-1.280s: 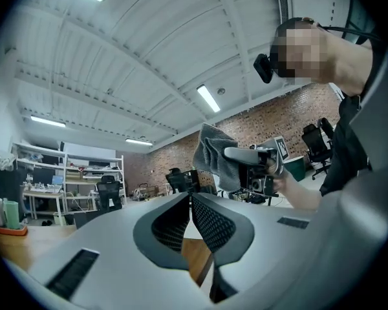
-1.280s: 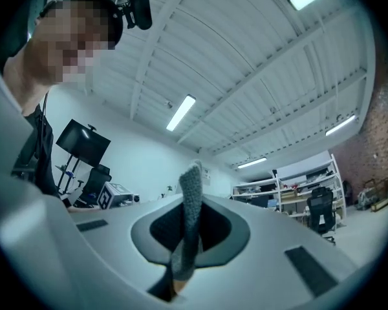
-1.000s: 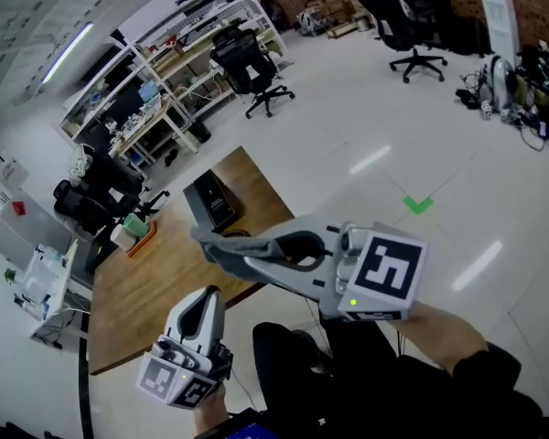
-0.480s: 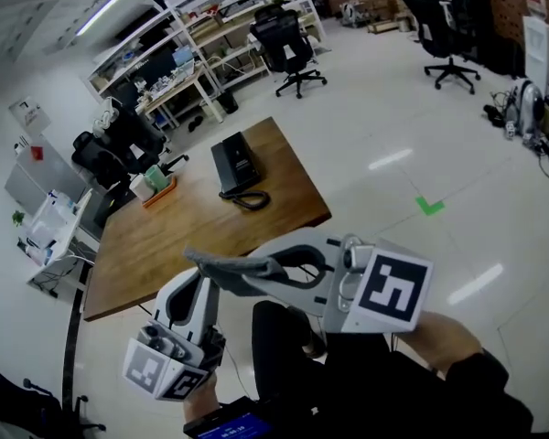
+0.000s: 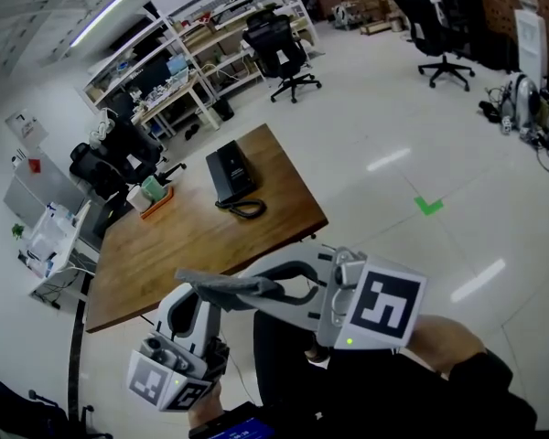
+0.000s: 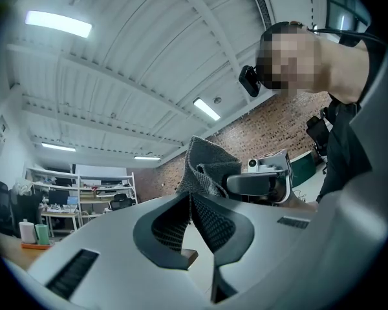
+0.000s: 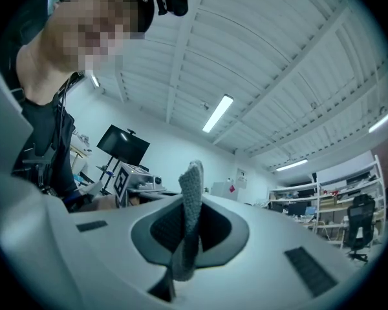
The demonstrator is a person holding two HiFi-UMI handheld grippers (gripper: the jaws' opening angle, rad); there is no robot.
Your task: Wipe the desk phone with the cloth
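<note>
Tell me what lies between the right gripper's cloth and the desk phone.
In the head view, bare brown wooden tabletop and a black cord lie between the grey cloth and black desk phone.

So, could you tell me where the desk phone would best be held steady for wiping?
Probably across its two long sides, with the claw coming down from above. The desk phone lies flat on the wooden desk, longer than wide, so that span is the narrowest. Its coiled cord trails off the near end, so keep clear there.

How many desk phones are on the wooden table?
1: the desk phone sits near the far edge of the table, with its coiled cord beside it.
</note>
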